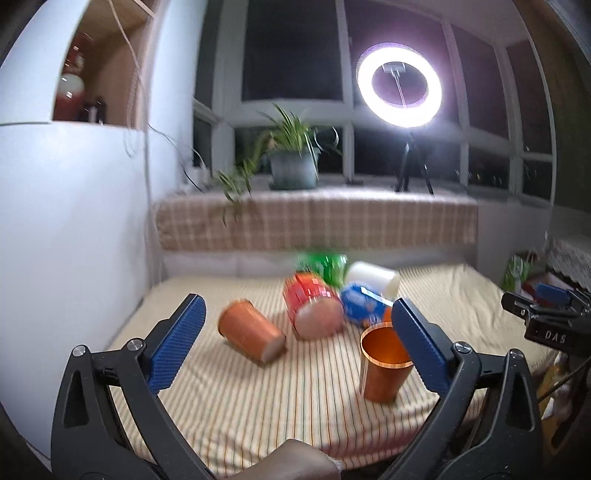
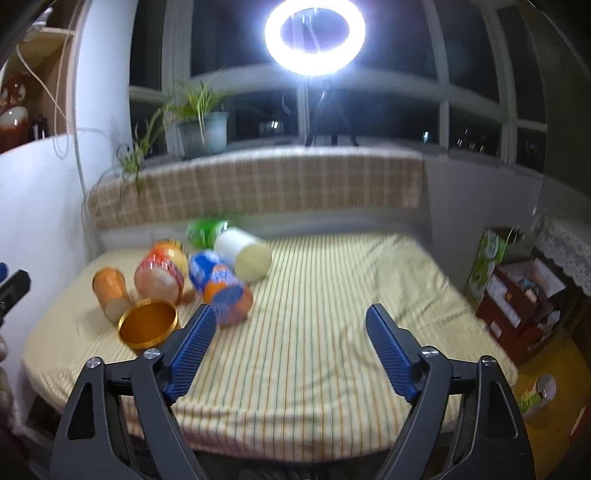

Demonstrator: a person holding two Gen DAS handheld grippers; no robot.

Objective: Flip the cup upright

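An orange metal cup stands upright on the striped bed, mouth up; it also shows in the right wrist view. Another orange cup lies on its side to the left of it, also in the right wrist view. My left gripper is open and empty above the bed's front, its right finger just beside the upright cup. My right gripper is open and empty over the middle of the bed, right of the cups. The right gripper also shows at the left wrist view's right edge.
A red can, a blue-orange can, a green can and a white cylinder lie on the striped bed. A white wall is left. Boxes stand to the right. A ring light and a plant are on the sill.
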